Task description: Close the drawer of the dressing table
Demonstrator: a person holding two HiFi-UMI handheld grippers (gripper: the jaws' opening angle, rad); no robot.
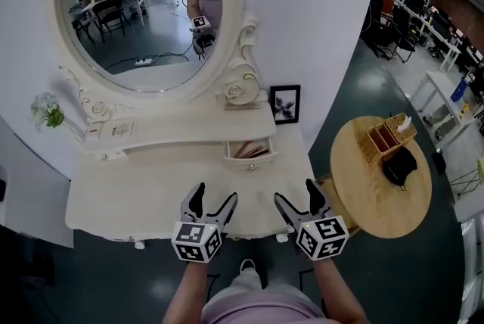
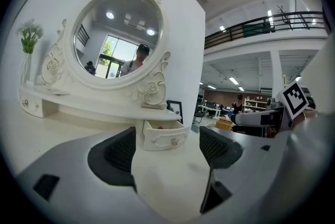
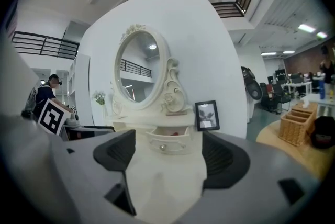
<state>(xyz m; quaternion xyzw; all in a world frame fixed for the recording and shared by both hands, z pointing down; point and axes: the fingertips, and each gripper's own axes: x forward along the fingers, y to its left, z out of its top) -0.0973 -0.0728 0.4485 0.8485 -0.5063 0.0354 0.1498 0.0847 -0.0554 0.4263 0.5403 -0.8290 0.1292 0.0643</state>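
Head view: left gripper (image 1: pixel 215 194), right gripper (image 1: pixel 295 190) level.

tools (image 1: pixel 215 194) (image 1: pixel 295 191) 2 | drawer (image 1: pixel 250 153) 1 | mirror (image 1: pixel 144 4) 1 | picture frame (image 1: pixel 285 104) 1

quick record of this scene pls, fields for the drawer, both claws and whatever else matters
dressing table: white, top bare in front of the drawer
drawer: pulled open, toward the right of the table top, something reddish inside
left claw: open, empty, over the front part of the table, short of the drawer
right claw: open, empty, level with the left one
picture frame: upright, just right of the drawer
task state: drawer not yet closed, neither claw touching it
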